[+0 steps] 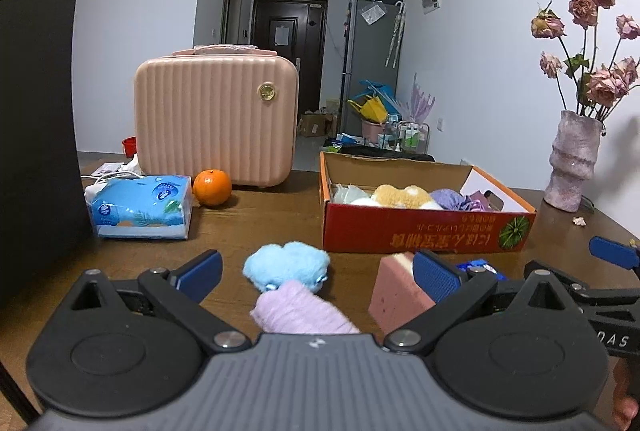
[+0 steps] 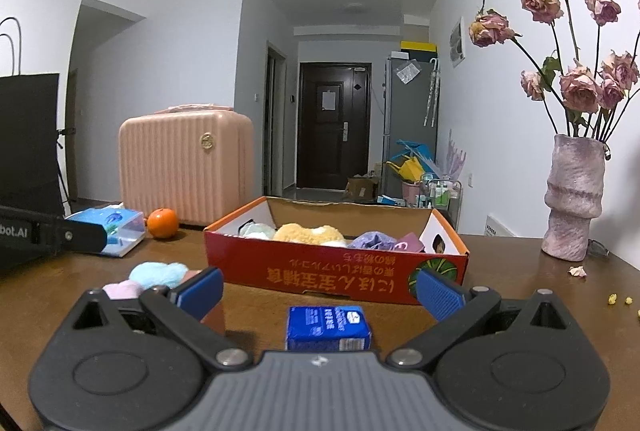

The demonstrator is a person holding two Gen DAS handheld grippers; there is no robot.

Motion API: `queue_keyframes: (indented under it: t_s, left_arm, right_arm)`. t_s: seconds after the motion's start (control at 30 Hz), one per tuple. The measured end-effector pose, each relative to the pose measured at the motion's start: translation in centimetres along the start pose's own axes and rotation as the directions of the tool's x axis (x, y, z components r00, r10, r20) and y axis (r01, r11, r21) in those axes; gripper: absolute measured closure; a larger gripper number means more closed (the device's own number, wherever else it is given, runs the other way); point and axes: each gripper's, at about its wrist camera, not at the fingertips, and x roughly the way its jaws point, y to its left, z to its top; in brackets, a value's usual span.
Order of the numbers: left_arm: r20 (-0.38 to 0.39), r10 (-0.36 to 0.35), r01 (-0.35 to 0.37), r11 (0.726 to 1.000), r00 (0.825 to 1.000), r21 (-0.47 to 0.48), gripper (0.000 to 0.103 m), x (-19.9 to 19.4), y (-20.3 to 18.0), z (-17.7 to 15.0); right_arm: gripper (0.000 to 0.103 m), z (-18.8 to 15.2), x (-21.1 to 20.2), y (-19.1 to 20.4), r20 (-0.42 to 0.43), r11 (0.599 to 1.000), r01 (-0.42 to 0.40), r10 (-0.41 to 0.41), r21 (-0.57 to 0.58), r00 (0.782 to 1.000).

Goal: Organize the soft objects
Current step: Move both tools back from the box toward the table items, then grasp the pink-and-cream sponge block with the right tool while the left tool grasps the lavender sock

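The left gripper (image 1: 316,273) stands spread wide, holding nothing — between its blue pads lie one light-blue plush (image 1: 286,265) and, nearer, one lilac soft roll (image 1: 296,311), while one pink sponge block (image 1: 394,291) sits just beside its right finger. The right gripper (image 2: 320,289) is likewise wide and empty, with one small blue carton (image 2: 328,327) lying between its fingers on the brown table (image 2: 520,295). Just beyond stands one red cardboard box (image 2: 320,275) holding several soft things: a yellow plush (image 2: 308,233), a pale green one, a purple one. Farther left are one orange (image 1: 212,187), one tissue pack (image 1: 140,207) and one pink case (image 1: 216,119); far right, one vase (image 2: 574,199) of dried roses.
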Motion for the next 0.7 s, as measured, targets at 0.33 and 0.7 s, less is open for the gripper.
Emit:
queue_keyframes:
  t_s: [0.33, 0.7]
  left_arm:
    - [-0.041, -0.013, 0.014, 1.000, 0.999, 0.028, 0.000, -0.1, 1.5, -1.5]
    - [-0.074, -0.005, 0.007, 1.000, 0.997, 0.028, 0.000, 1.3, 3.5, -1.8]
  right_arm:
    - [0.000, -1.0, -0.8, 1.9, -0.034, 0.999, -0.032, 0.031, -0.022, 0.999]
    - [0.000, -1.8, 1.5, 5.3, -0.112, 0.995, -0.099, 0.096, -0.024, 0.989]
